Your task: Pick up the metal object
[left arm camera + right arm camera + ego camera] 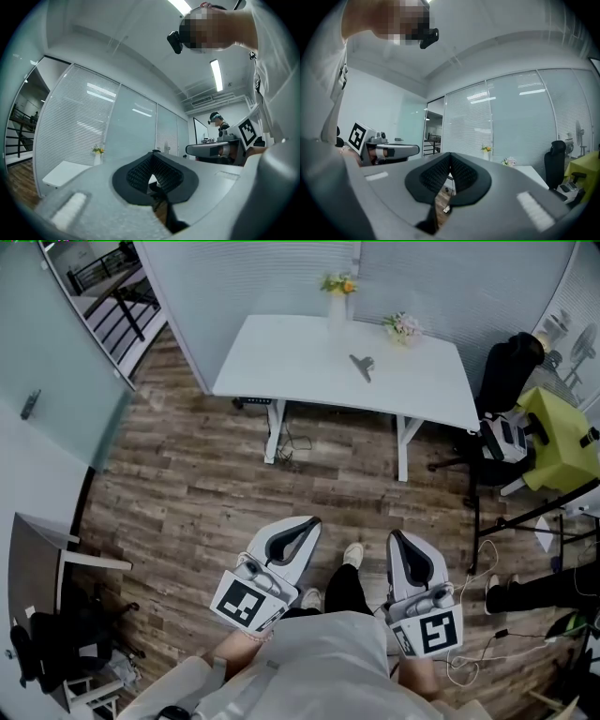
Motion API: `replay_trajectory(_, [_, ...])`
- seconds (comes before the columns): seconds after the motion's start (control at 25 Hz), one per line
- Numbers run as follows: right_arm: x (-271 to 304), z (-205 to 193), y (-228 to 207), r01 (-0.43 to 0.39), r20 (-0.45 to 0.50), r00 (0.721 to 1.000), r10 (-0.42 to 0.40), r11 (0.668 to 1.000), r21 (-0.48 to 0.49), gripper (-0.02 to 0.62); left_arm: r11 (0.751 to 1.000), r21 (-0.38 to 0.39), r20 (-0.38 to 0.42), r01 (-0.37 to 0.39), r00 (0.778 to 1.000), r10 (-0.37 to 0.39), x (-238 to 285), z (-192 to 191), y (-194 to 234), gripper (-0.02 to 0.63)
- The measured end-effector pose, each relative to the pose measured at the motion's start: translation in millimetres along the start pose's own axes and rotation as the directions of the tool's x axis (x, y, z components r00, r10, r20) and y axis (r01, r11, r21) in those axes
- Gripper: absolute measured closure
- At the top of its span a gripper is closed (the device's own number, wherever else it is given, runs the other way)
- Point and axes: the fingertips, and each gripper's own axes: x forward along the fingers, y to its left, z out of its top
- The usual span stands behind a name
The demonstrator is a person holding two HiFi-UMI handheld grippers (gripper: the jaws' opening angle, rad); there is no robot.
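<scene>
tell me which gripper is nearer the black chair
Right. The right gripper is short of the chair and to its left; the left gripper is farther to the left.

The left gripper (pixel 307 523) and the right gripper (pixel 397 538) are held low, close in front of the torso (pixel 323 662), side by side but apart. Each is pointed forward with its tip turned slightly inward. The jaws of both are seen closed, the pads met at the tips, and nothing is gripped between them.
</scene>
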Motion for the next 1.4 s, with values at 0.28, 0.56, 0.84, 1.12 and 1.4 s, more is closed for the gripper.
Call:
replay_trajectory(0.28, [34, -6, -46, 0.000, -0.002, 1.000, 0.000, 1.000, -0.003, 0.591, 1.000, 0.010, 0.001, 0.006, 1.000, -0.006, 53, -5, 20, 0.600])
replay_trajectory(0.56, [76, -9, -106, -0.015, -0.004, 1.000, 0.015, 1.000, 0.000, 0.591, 1.000, 0.020, -0.013, 0.010, 1.000, -0.010, 122, -12, 44, 0.601])
replay_trajectory(0.84, [110, -11, -171, -0.023, -0.004, 1.000, 0.023, 1.000, 0.005, 0.591, 0.999, 0.028, -0.021, 0.019, 1.000, -0.018, 192, -16, 60, 0.601])
replay_trajectory(1.12, [137, -17, -240, -0.021, 0.000, 1.000, 0.021, 1.000, 0.019, 0.591, 0.999, 0.032, 0.000, 0.029, 1.000, -0.029, 265, -19, 68, 0.601])
replay_trajectory(1.4, [154, -22, -296, -0.029, -0.005, 1.000, 0.029, 0.999, 0.020, 0.591, 0.999, 0.045, -0.019, 0.021, 1.000, -0.020, 322, -28, 74, 0.601])
